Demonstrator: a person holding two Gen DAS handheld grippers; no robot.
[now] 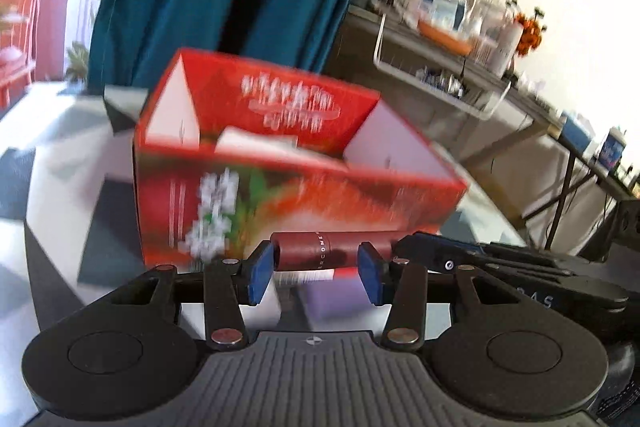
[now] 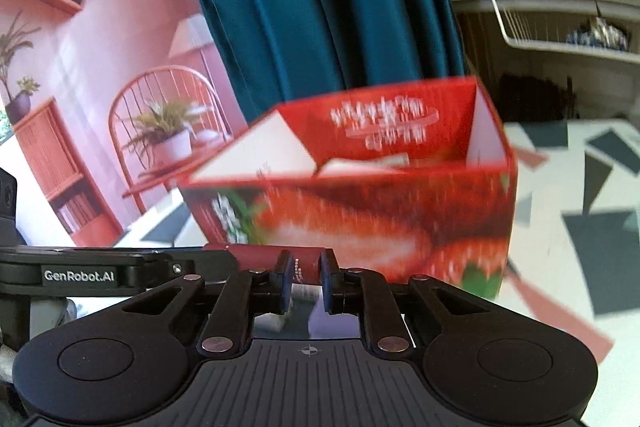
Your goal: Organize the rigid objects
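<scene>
Your left gripper is closest to the lens, blue pads set at a narrow gap and pressed on both sides of a dark red tube, which lies crosswise between them. Your right gripper has its pads nearly together, pinching what looks like the same dark red tube at one end; its black body shows at the right edge of the left wrist view. So both grippers seem to be carrying one item, clear of the table.

Just beyond the tube stands the red strawberry-print box, top flaps open; something pale lies inside, too blurred to name. Below the pads, a purple item and a pale one sit on the patterned tabletop, so more sorting is probably left.

Progress, as a judgement: tube picked up, not yet in the box. Remaining: move it over the open top, release, then handle the items below.
</scene>
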